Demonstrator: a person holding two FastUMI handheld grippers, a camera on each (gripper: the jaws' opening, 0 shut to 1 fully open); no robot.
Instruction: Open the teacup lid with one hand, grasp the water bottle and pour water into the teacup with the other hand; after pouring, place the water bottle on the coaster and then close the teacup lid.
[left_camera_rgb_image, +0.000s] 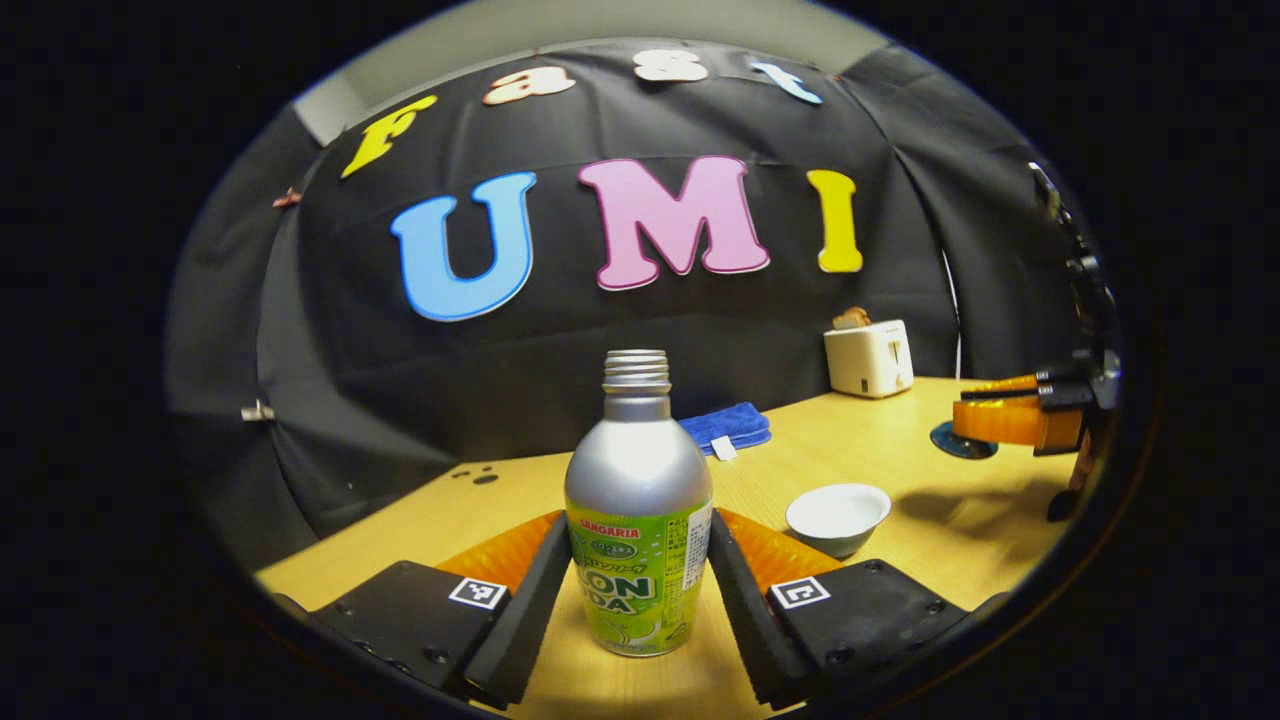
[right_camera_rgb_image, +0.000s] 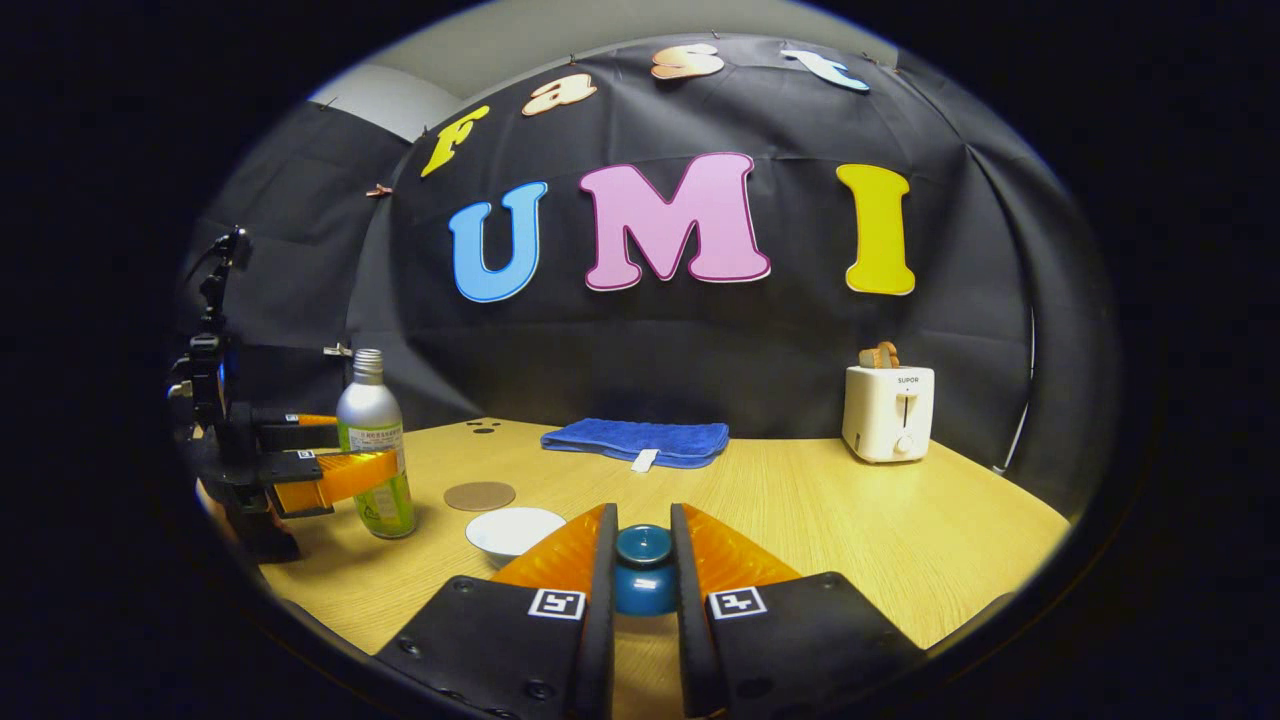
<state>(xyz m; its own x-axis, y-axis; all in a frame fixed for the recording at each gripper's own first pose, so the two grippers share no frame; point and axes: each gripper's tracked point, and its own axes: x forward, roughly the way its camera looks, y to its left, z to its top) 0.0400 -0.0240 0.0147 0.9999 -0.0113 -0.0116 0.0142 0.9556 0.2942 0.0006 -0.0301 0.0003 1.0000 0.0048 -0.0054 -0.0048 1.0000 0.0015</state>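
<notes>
Silver bottle (left_camera_rgb_image: 638, 520) upright on table (left_camera_rgb_image: 920, 540), uncapped, between left gripper (left_camera_rgb_image: 638, 590) fingers, apparently clamped. Cup (left_camera_rgb_image: 838, 516) open, just right of it. Right gripper (right_camera_rgb_image: 642, 580) clamps lid (right_camera_rgb_image: 643, 570), held aside. Coaster (right_camera_rgb_image: 479, 495) beyond cup.

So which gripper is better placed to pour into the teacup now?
Left: the left gripper already brackets the upright water bottle beside the open teacup; the right gripper is occupied holding the lid.
</notes>
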